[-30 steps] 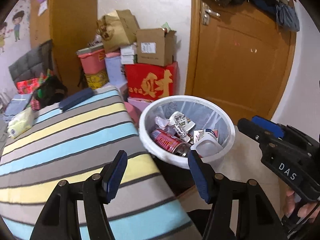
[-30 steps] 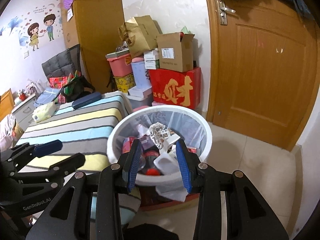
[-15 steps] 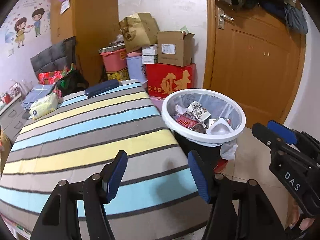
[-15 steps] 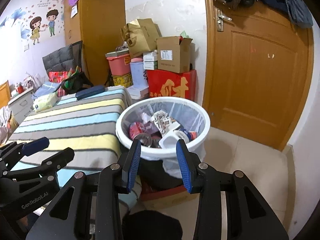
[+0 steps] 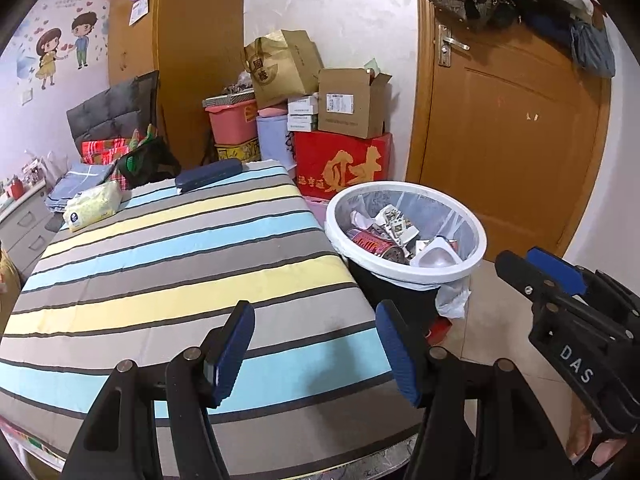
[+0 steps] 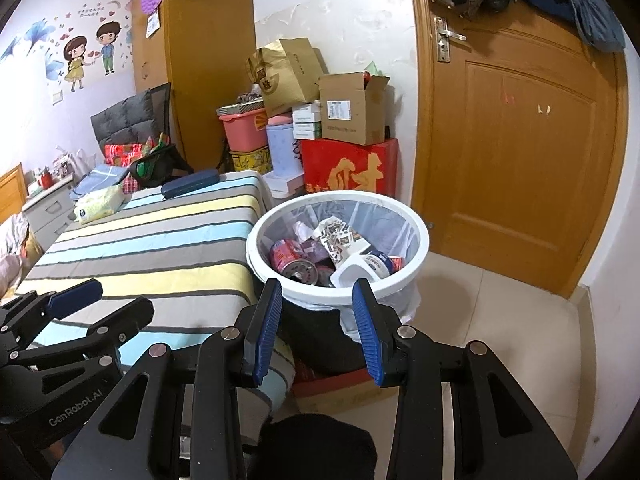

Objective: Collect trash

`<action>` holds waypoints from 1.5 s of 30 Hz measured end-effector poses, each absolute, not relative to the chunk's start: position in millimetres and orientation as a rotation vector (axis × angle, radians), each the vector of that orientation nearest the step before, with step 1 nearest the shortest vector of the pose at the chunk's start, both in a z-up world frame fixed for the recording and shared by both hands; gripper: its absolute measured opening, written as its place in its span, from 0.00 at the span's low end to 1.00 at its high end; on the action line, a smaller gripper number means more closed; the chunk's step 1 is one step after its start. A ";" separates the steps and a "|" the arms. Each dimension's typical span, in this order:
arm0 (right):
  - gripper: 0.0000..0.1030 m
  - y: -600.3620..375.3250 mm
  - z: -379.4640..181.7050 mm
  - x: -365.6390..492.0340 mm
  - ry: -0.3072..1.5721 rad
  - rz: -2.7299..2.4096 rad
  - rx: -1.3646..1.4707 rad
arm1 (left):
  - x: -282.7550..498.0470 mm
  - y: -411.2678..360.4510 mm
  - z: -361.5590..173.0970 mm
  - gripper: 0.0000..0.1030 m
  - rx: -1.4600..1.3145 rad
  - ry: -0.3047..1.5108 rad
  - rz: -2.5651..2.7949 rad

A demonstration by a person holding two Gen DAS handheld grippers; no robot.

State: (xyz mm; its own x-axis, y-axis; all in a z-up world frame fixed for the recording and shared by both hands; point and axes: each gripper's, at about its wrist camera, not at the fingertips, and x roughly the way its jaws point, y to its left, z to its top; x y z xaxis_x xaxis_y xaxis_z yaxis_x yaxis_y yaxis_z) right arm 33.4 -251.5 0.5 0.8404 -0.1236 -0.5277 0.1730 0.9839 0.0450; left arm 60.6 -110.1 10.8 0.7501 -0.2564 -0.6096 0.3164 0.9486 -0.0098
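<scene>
trash already in the bin mid-frame beside the bed, left gripper and right gripper both released and empty, looks mostly done, nothing loose in sight

Matt striped cloth cover on the bed, white plastic bin rim over thin translucent plastic liner, shiny metal can and glossy white plastic tub inside, brown cardboard box, glossy varnished wood door, smooth floor tiles.
</scene>
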 end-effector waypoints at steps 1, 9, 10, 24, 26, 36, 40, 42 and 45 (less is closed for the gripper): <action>0.37 -251.6 0.8 32.7 0.552 -0.157 0.092 | 60.4 -110.0 10.8 0.61 0.095 0.650 -0.310; 0.37 -250.7 2.1 30.3 0.549 -0.150 0.088 | 57.5 -112.2 12.6 0.61 0.087 0.651 -0.311; 0.37 -250.6 2.6 29.7 0.548 -0.152 0.087 | 57.1 -112.3 13.1 0.61 0.087 0.647 -0.313; 0.37 -249.6 2.9 32.6 0.548 -0.146 0.090 | 54.9 -113.9 15.8 0.61 0.084 0.642 -0.315; 0.37 -250.3 3.0 32.5 0.546 -0.146 0.093 | 54.9 -114.3 15.4 0.61 0.083 0.643 -0.314; 0.37 -249.3 2.0 31.0 0.546 -0.144 0.091 | 52.2 -113.7 15.8 0.61 0.080 0.639 -0.317; 0.37 -248.9 1.7 30.4 0.547 -0.143 0.090 | 51.5 -113.0 15.9 0.61 0.079 0.639 -0.316; 0.37 -248.8 1.9 30.5 0.546 -0.141 0.089 | 51.7 -112.7 16.6 0.61 0.078 0.636 -0.317; 0.37 -248.1 1.1 30.1 0.546 -0.141 0.086 | 51.1 -113.3 16.4 0.61 0.078 0.639 -0.319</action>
State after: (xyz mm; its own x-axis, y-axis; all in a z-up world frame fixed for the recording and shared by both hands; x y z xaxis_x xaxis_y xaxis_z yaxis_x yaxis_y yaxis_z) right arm 30.1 -248.1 1.1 0.8451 -0.1105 -0.5230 0.1565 0.9867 0.0443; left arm 51.1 -113.3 16.4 0.7559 -0.2685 -0.5970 0.3162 0.9483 -0.0262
